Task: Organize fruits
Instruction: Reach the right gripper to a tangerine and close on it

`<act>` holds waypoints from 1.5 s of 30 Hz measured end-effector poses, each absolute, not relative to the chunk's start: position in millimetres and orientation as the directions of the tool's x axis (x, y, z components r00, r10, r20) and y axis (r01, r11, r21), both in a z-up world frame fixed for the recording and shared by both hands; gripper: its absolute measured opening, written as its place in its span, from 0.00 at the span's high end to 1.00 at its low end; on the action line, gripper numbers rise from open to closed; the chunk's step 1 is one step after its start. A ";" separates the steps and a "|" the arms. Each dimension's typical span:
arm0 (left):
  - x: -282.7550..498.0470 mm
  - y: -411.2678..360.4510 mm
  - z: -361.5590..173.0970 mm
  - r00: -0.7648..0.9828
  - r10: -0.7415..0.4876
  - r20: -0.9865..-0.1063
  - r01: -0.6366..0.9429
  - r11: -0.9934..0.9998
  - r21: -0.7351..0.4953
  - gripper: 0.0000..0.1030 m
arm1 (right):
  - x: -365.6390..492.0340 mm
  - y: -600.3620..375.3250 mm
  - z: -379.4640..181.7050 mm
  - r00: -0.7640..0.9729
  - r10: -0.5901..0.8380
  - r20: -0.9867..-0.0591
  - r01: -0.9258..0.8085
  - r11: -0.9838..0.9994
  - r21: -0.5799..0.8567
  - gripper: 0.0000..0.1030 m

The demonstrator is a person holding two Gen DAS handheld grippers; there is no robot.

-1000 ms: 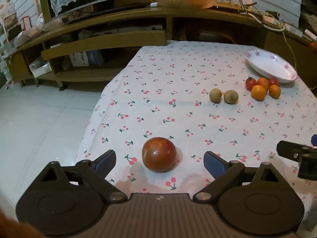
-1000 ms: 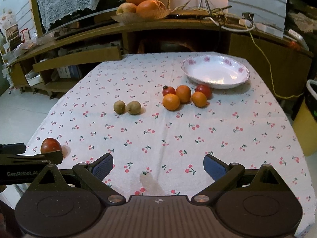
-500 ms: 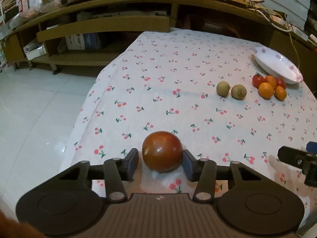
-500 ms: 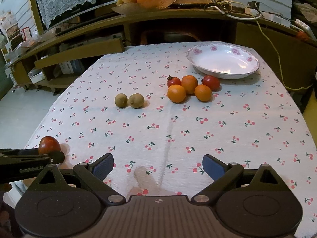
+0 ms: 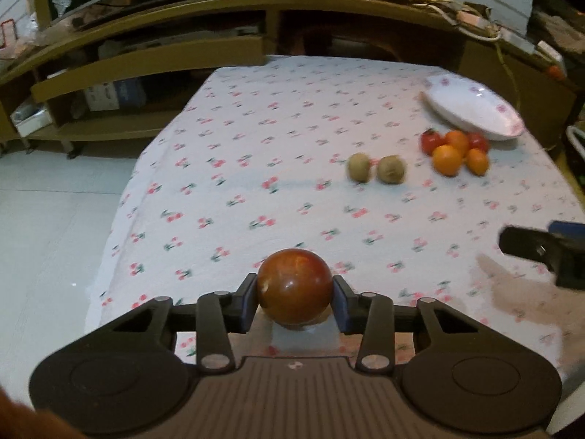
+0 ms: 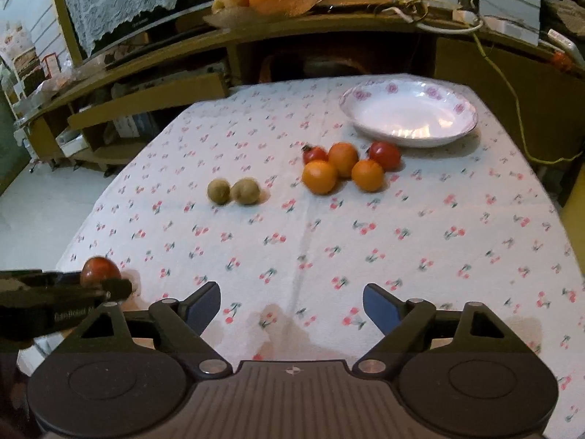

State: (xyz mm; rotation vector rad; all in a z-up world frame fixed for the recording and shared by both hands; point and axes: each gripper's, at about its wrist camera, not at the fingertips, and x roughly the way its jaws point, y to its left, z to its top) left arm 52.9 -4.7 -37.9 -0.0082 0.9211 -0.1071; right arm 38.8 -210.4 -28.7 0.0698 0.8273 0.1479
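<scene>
Left tool [image 5: 295,301] just closed on big red fruit [image 5: 294,286] at near left table [image 5: 292,109] edge, likely for carrying to plate [image 6: 407,117] far right. Right tool [image 6: 291,305] closing slightly, empty, waits near.

Bare cloth [image 6: 310,241] lies open before 2 kiwis [image 6: 234,191] and oranges [image 6: 342,168].

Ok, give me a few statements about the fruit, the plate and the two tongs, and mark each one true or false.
1. The left tongs grip the dark red fruit. True.
2. The white plate holds three oranges. False: it holds nothing; the oranges lie on the tablecloth beside it.
3. The right tongs hold a kiwi. False: they are open with nothing between them.
4. Two kiwis sit side by side, left of the oranges. True.
</scene>
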 end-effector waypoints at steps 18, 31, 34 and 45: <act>124.3 -61.5 -19.0 0.531 -0.297 -0.793 0.330 0.935 -0.129 0.55 | 124.4 -230.9 -27.4 0.677 0.167 -0.717 -0.176 0.982 0.062 0.32; 129.0 -55.8 -35.7 0.484 -0.341 -0.806 0.330 0.924 -0.193 0.55 | 149.4 -225.6 -40.6 0.666 0.140 -0.733 -0.154 0.987 0.049 0.41; 129.6 -56.3 -38.6 0.471 -0.347 -0.811 0.333 0.921 -0.201 0.55 | 149.0 -228.6 -40.1 0.660 0.153 -0.735 -0.158 0.985 0.063 0.48; 130.3 -53.3 -41.3 0.445 -0.383 -0.809 0.348 0.907 -0.238 0.55 | 155.1 -214.5 -39.2 0.656 0.138 -0.742 -0.162 0.986 0.041 0.49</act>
